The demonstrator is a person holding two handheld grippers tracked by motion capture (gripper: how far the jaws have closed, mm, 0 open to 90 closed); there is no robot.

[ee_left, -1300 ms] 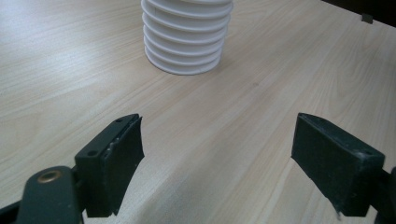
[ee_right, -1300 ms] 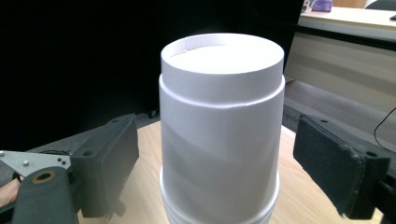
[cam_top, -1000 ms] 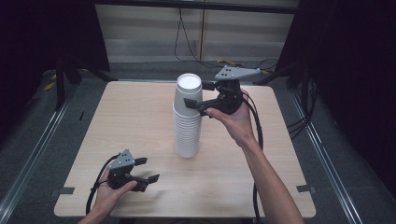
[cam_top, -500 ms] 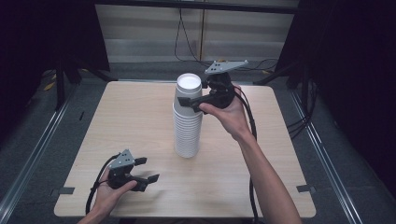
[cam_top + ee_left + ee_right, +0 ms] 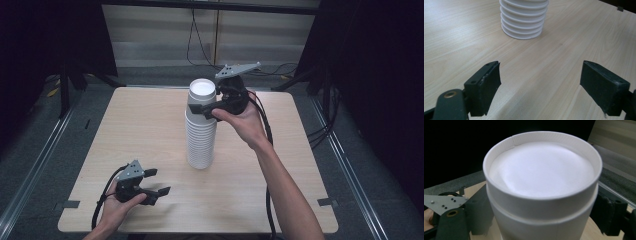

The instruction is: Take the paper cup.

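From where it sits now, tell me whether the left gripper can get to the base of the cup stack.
Probably yes. The left gripper is open, and bare table lies between it and the cup stack, with nothing in the way.

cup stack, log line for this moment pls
cup stack upright mid-table | right gripper jaws around top cup | left gripper open, near table edge

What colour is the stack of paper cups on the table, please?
White: the stack of paper cups is plain, with no print, seen best in the right gripper view.
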